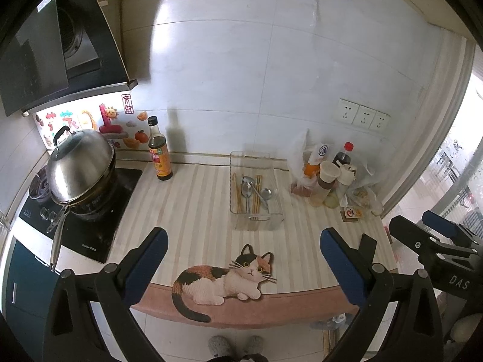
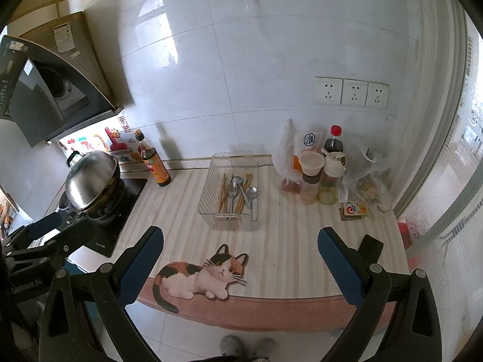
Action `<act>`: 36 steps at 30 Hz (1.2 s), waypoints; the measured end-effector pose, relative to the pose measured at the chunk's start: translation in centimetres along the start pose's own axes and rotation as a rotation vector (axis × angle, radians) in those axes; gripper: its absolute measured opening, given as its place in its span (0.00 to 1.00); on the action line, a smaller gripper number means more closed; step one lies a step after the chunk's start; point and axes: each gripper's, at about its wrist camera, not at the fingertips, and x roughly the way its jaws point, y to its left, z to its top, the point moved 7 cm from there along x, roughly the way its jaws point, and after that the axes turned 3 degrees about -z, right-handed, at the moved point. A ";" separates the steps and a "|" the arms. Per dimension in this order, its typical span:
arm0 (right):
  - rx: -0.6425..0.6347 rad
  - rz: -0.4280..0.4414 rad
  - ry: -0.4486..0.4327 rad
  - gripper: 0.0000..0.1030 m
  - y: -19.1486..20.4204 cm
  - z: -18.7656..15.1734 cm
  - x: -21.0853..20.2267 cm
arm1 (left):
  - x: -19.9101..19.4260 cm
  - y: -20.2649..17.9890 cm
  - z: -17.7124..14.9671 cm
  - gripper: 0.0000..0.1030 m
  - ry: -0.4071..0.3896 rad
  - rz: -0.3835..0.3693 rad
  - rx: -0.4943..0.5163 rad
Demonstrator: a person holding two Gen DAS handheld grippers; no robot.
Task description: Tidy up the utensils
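A clear plastic bin (image 1: pixel 273 220) (image 2: pixel 208 208) stands mid-counter on a striped mat. Inside lie metal spoons (image 1: pixel 247 190) (image 2: pixel 231 190) and wooden chopsticks (image 1: pixel 237 194) (image 2: pixel 222 191), all mixed. My left gripper (image 1: pixel 243 241) hangs open at the counter's front edge, well short of the bin, holding nothing. My right gripper (image 2: pixel 240 239) is also open and empty, at the same distance. Each gripper shows at the edge of the other's view: the right gripper (image 1: pixel 431 226) at the far right, the left gripper (image 2: pixel 51 226) at the far left.
A lidded steel wok (image 1: pixel 80 169) (image 2: pixel 92 181) sits on the stove at left, beside a dark sauce bottle (image 1: pixel 159 150) (image 2: pixel 154 163). Bottles, jars and plastic bags (image 1: pixel 329 175) (image 2: pixel 326 175) crowd the back right. A cat picture (image 1: pixel 223 277) (image 2: pixel 199 274) marks the mat's front.
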 end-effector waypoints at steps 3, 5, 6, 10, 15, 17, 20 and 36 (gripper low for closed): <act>-0.001 0.002 0.001 1.00 0.1 0.0 0.0 | 0.0 0.0 0.0 1.00 -0.001 0.003 0.000; 0.001 0.002 0.001 1.00 0.0 0.0 0.0 | 0.0 -0.1 0.0 1.00 -0.001 0.001 -0.001; 0.002 0.002 0.001 1.00 0.1 0.0 0.0 | 0.1 0.0 0.1 1.00 -0.003 0.003 -0.001; 0.002 0.003 0.001 1.00 0.0 0.1 0.0 | 0.0 0.0 0.2 1.00 -0.004 0.003 0.002; 0.004 0.002 0.000 1.00 -0.1 0.1 0.1 | 0.1 -0.1 0.3 1.00 -0.004 0.004 0.003; 0.008 0.000 -0.001 1.00 0.0 0.1 0.1 | 0.1 -0.1 0.3 1.00 -0.005 0.006 0.002; 0.014 -0.002 -0.004 1.00 0.2 0.0 0.2 | 0.1 -0.2 0.2 1.00 -0.005 0.007 0.000; 0.025 -0.006 -0.007 1.00 0.1 -0.1 0.1 | 0.1 -0.3 0.2 1.00 -0.006 0.005 0.001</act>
